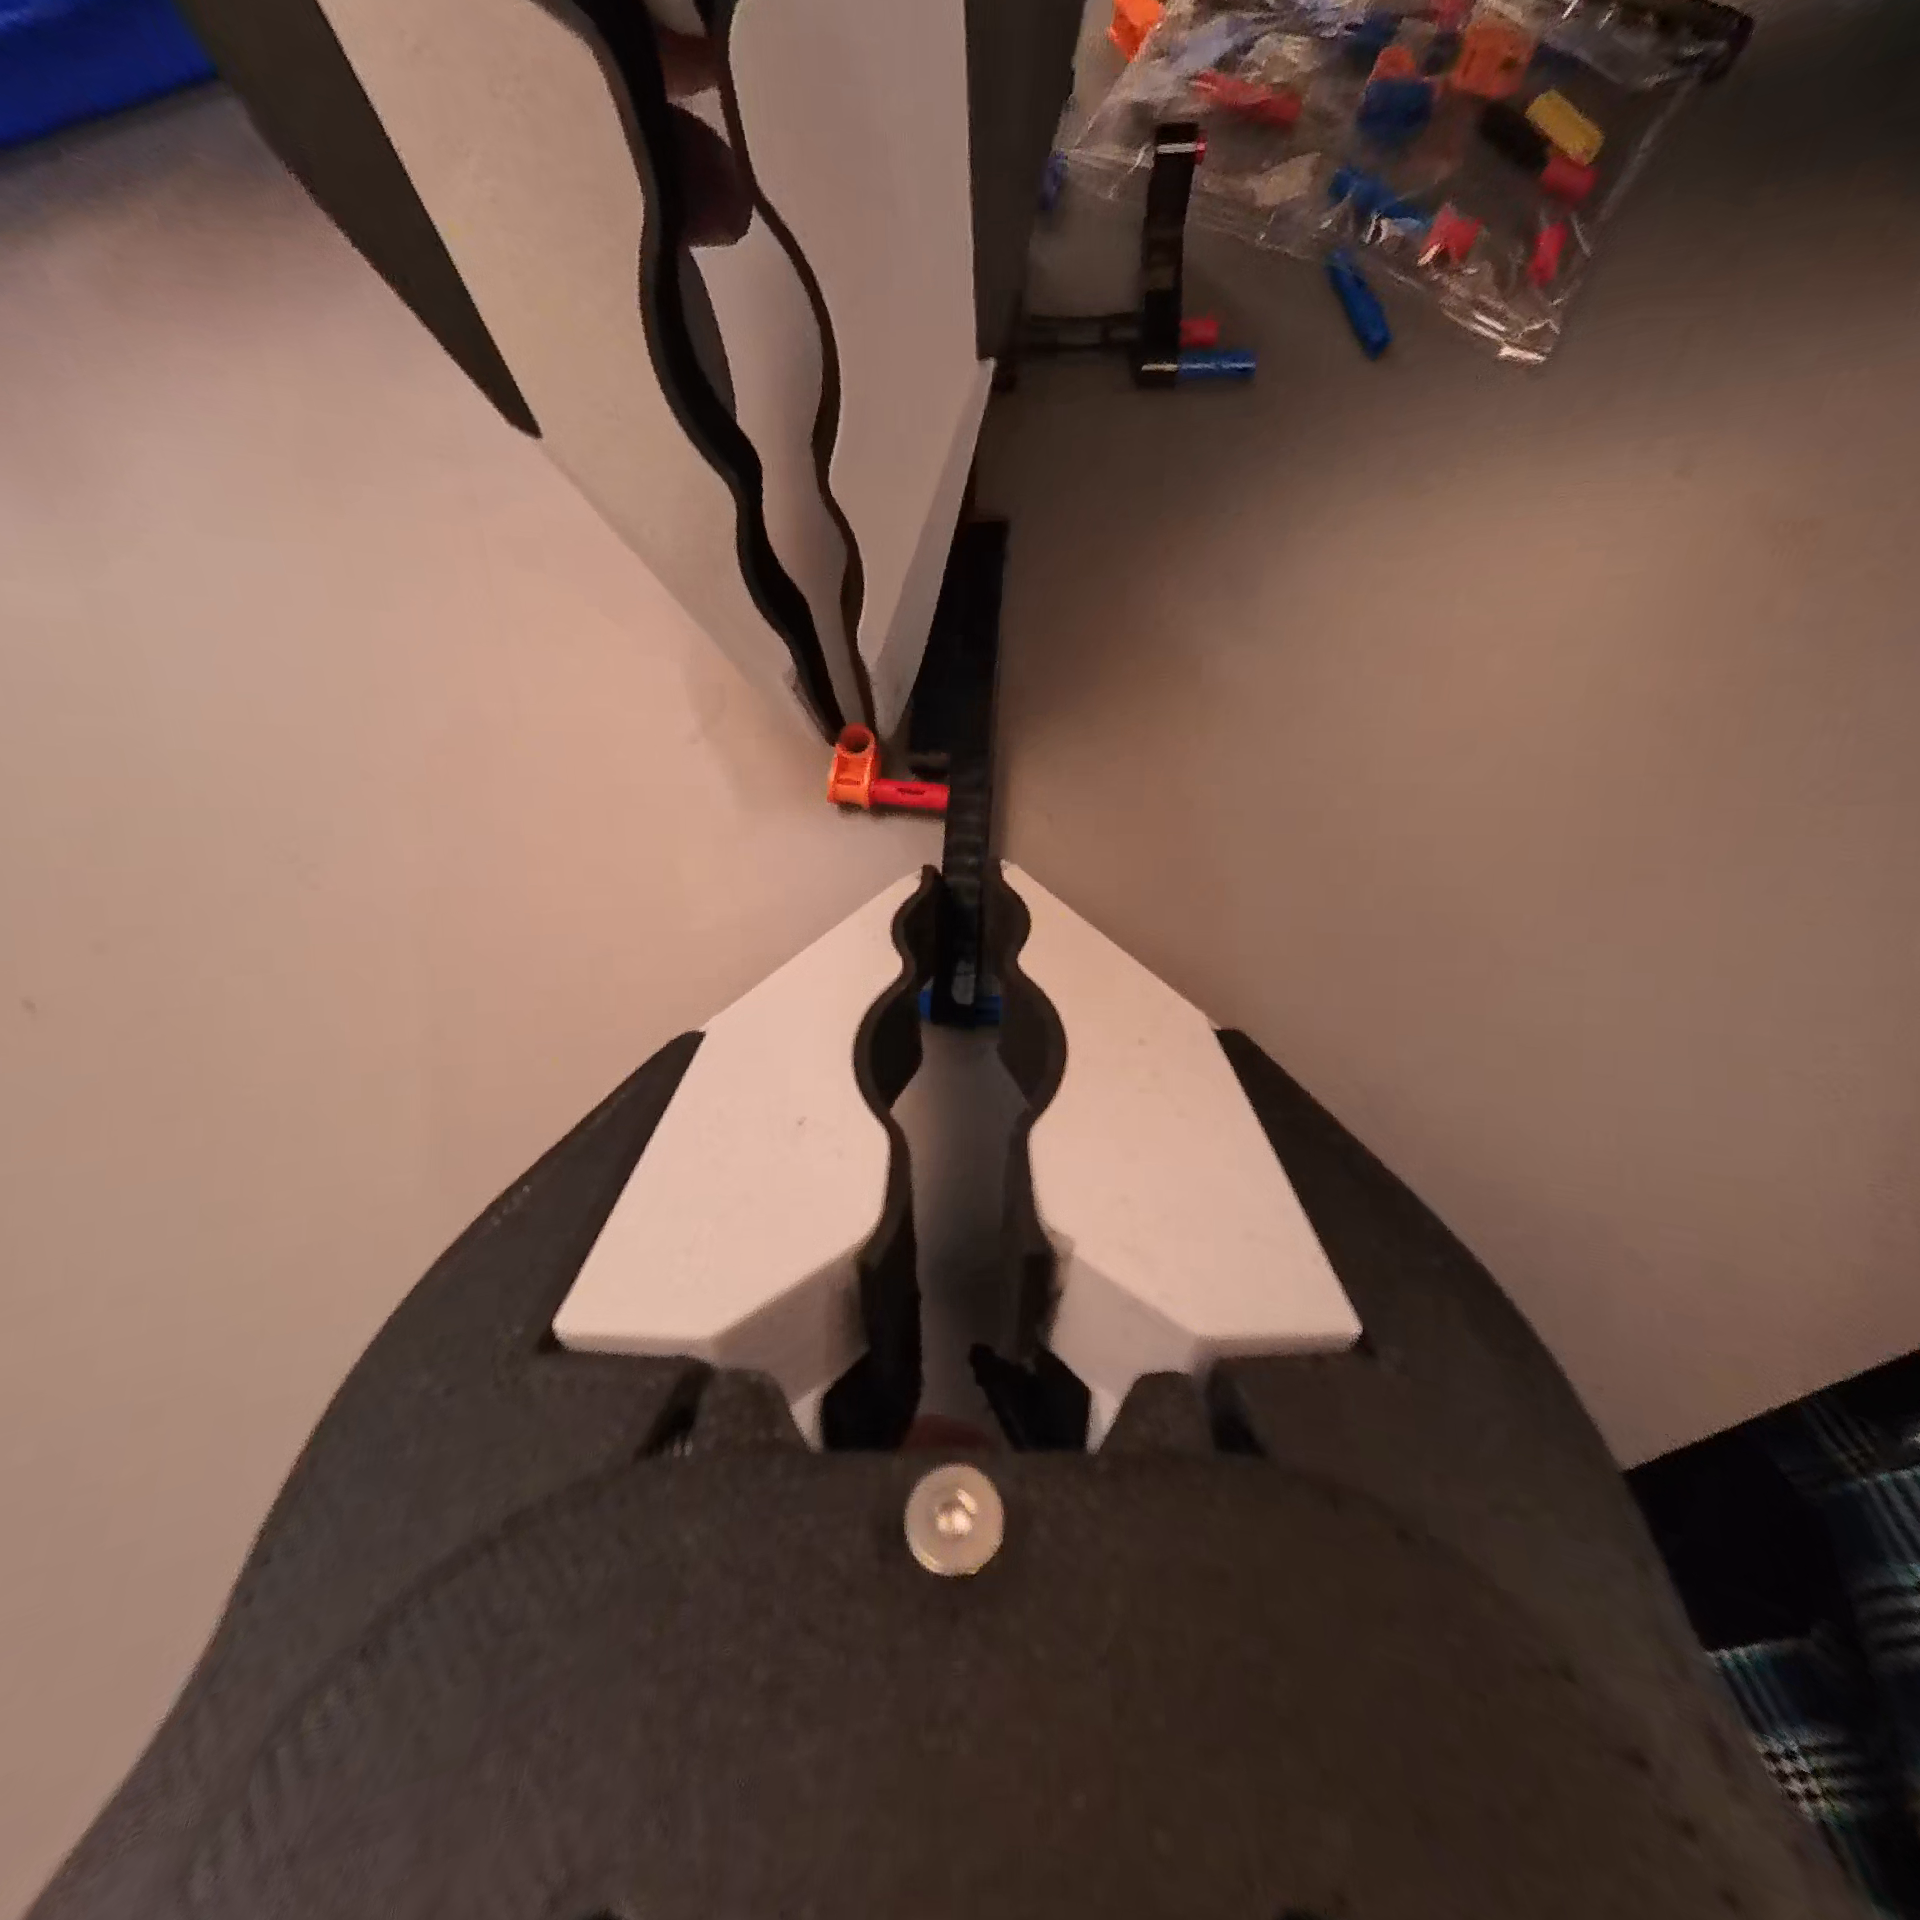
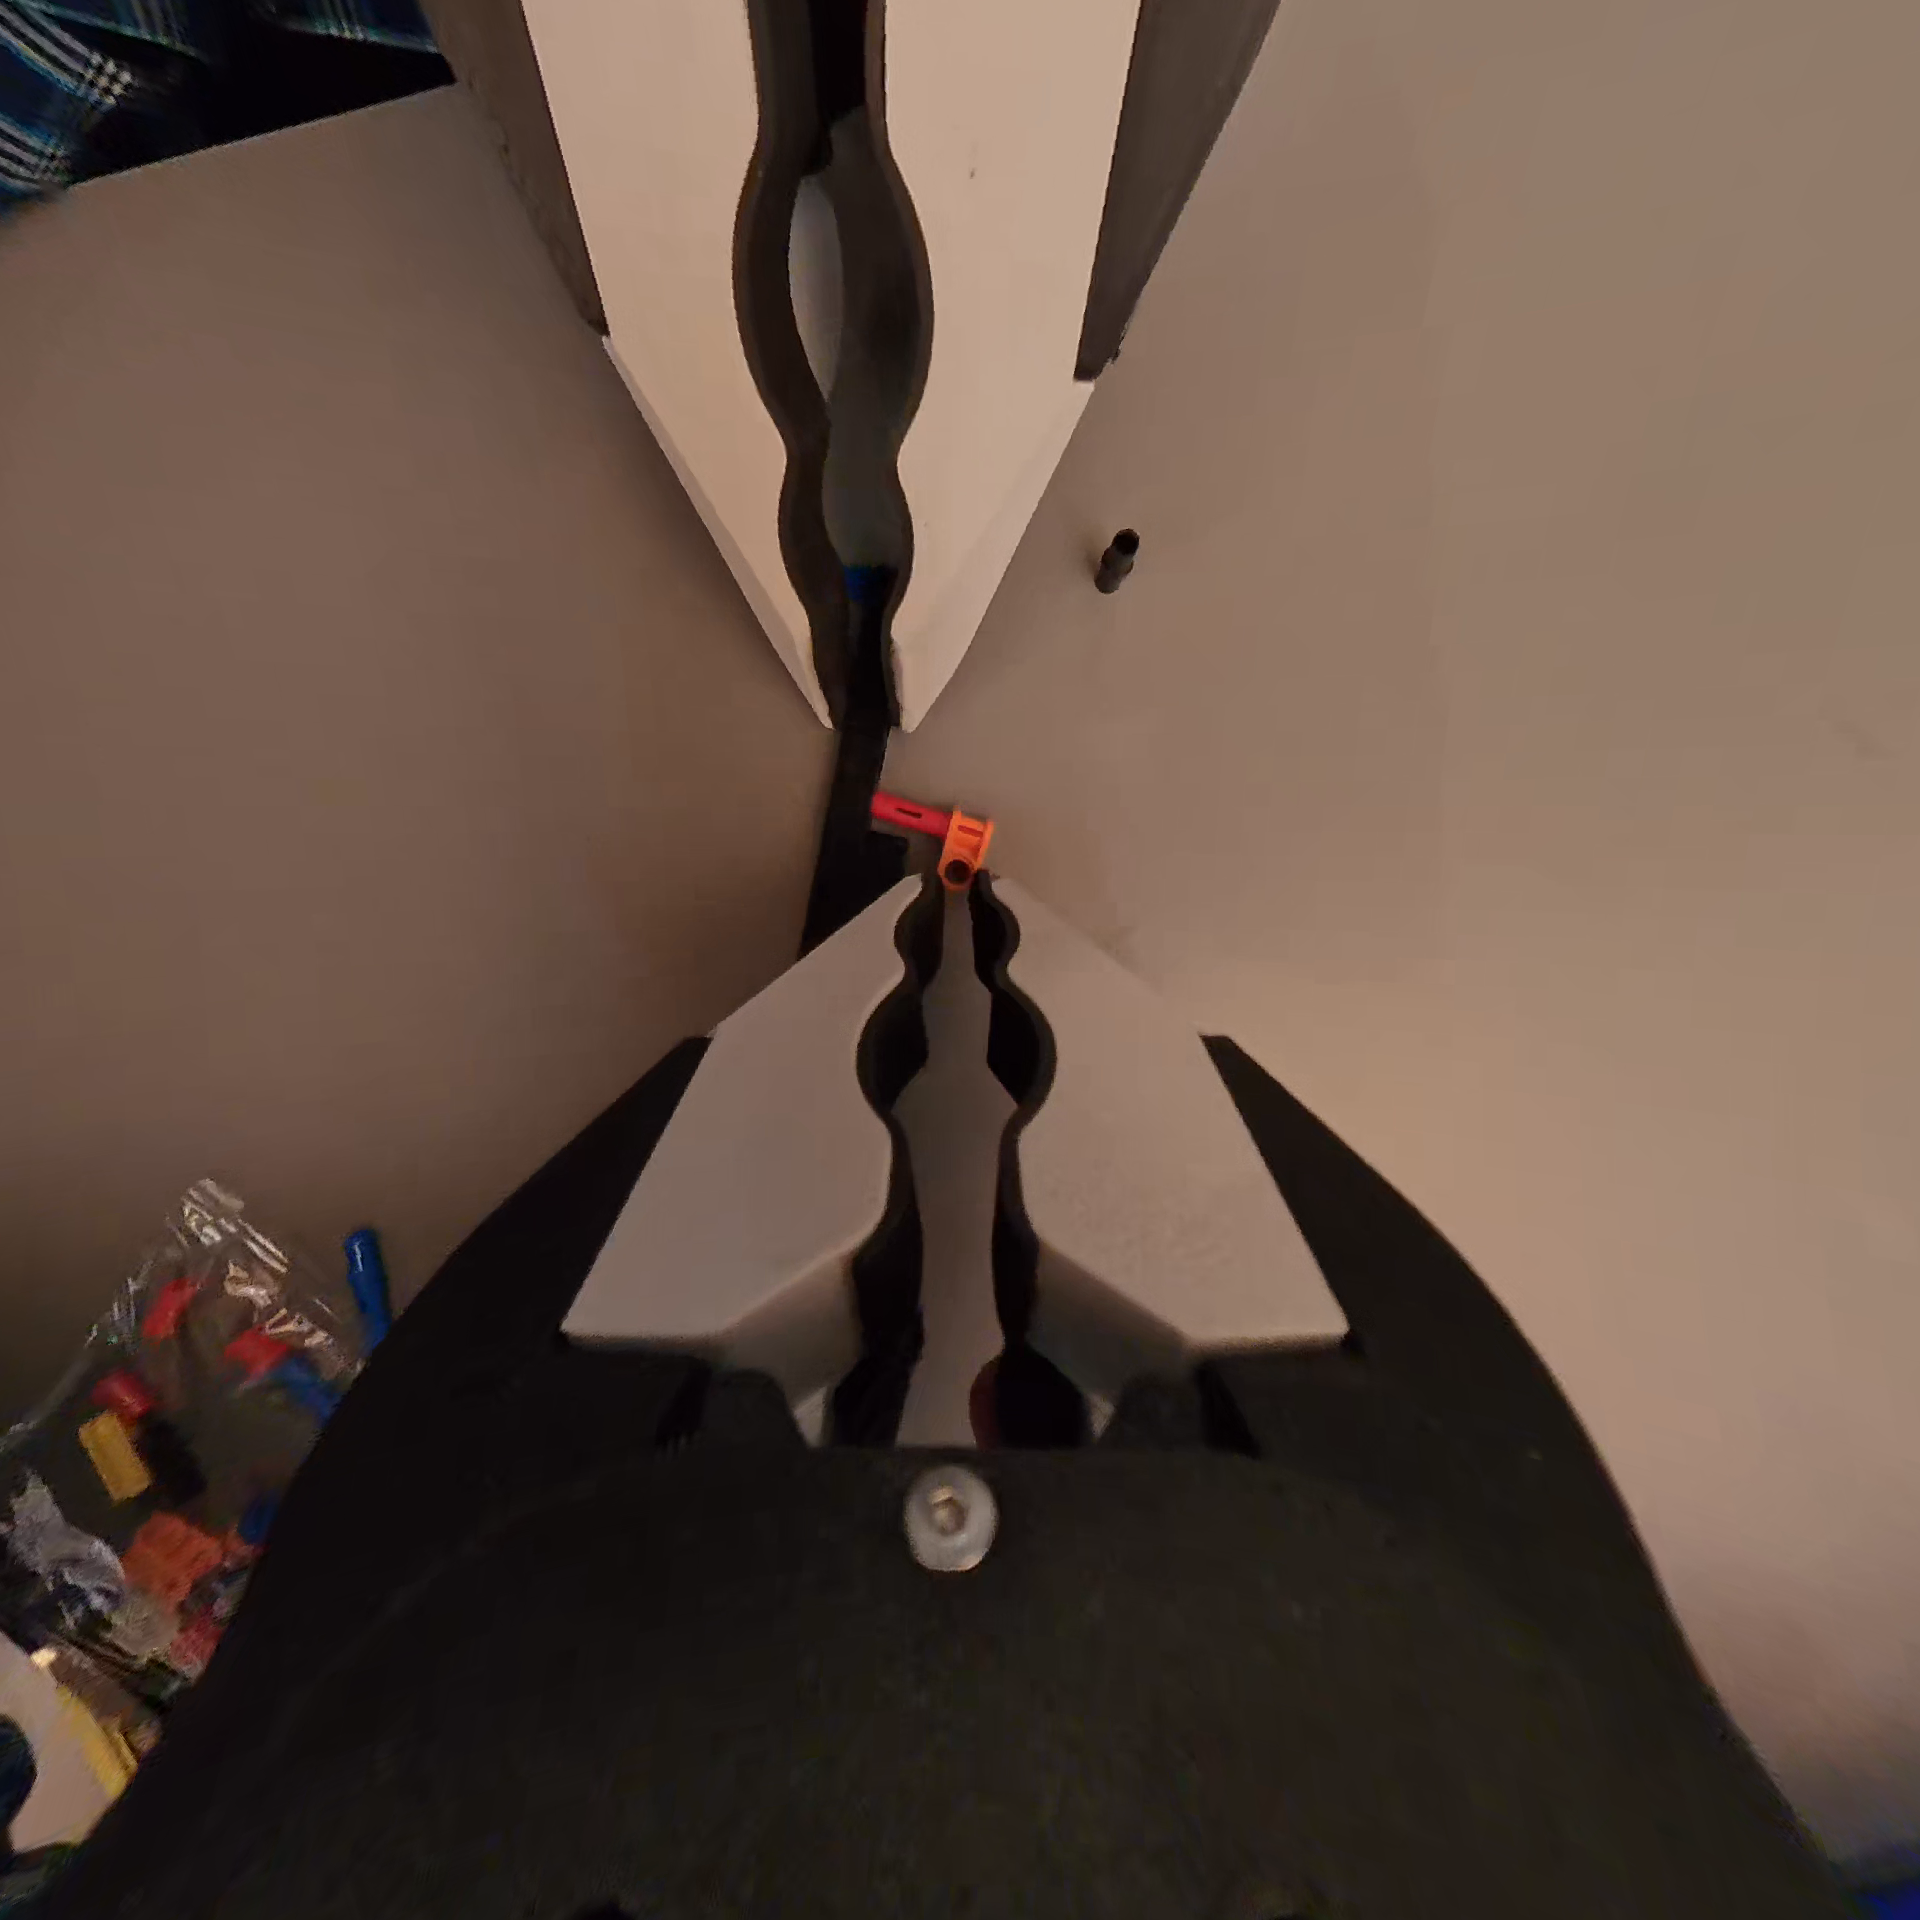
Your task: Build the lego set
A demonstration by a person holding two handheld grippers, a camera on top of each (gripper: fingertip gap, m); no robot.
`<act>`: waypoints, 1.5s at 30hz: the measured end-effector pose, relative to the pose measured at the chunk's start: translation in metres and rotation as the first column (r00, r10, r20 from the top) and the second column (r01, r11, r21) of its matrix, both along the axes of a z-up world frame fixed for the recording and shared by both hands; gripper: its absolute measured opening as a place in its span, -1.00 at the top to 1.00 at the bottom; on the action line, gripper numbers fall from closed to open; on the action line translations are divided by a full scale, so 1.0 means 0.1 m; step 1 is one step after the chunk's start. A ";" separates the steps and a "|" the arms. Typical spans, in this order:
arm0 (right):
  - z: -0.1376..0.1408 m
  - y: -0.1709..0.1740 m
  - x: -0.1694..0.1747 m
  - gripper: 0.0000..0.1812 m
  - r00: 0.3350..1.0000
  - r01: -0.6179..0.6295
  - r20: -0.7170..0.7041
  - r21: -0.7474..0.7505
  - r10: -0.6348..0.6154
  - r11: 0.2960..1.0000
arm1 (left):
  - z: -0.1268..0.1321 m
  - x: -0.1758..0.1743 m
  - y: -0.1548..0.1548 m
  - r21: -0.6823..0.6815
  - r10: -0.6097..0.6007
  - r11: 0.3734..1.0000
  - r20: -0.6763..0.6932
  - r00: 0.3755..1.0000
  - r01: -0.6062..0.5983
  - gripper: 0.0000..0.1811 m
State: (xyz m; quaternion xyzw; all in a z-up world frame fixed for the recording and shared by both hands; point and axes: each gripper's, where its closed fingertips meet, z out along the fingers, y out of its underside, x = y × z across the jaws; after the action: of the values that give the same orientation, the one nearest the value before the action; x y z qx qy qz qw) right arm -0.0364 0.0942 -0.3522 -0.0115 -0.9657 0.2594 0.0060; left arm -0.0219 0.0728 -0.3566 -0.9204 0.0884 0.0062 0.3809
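My left gripper (image 1: 964, 883) is shut on a long black beam (image 1: 968, 821) that carries a blue pin (image 1: 961, 1000) between my fingers. A red pin (image 1: 909, 795) sticks out of the beam's side, with an orange connector (image 1: 852, 777) on its end. My right gripper (image 2: 958, 883) is shut on that orange connector (image 2: 964, 840), tip to tip with the left gripper (image 2: 862, 717). The right gripper also shows in the left wrist view (image 1: 850, 727). The red pin (image 2: 906, 808) meets the black beam (image 2: 854, 831) in the right wrist view.
A clear bag of loose coloured pieces (image 1: 1403, 145) lies at the far right, also seen in the right wrist view (image 2: 177, 1434). A black sub-assembly with red and blue pins (image 1: 1169, 301) lies near it. A small black pin (image 2: 1117, 561) lies alone on the table. The grippers are tip to tip, or close to it.
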 end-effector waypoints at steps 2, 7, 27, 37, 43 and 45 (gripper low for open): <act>0.00 0.01 0.00 0.98 1.000 -0.018 0.009 0.007 0.018 1.000 | 0.00 0.00 0.00 0.005 -0.001 1.000 0.004 1.000 0.000 0.93; 0.00 0.00 0.01 0.98 0.998 -0.061 0.033 0.026 0.060 0.998 | 0.00 0.01 0.01 0.014 -0.007 1.000 0.020 1.000 0.007 0.93; 0.11 0.05 0.02 0.58 0.991 0.108 0.086 -0.030 -0.105 0.994 | 0.00 0.02 0.02 0.024 -0.014 1.000 0.038 0.999 0.013 0.93; 0.06 -0.09 0.11 0.34 0.990 0.143 0.026 -0.040 -0.142 0.989 | 0.00 0.02 0.02 0.028 -0.014 1.000 0.033 0.999 0.013 0.93; 0.02 -0.08 0.11 0.48 0.989 0.148 0.005 -0.058 -0.148 0.987 | 0.00 0.02 0.01 0.028 -0.013 1.000 0.036 0.999 0.012 0.93; -0.01 -0.08 0.11 0.47 0.989 0.149 0.009 -0.057 -0.149 0.987 | 0.00 0.02 0.01 0.028 -0.014 1.000 0.038 0.999 0.013 0.93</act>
State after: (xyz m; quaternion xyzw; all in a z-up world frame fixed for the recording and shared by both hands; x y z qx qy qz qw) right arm -0.0256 0.0865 -0.3527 -0.0846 -0.9542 0.2861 0.0226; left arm -0.0199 0.0742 -0.3564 -0.9144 0.0870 -0.0127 0.3952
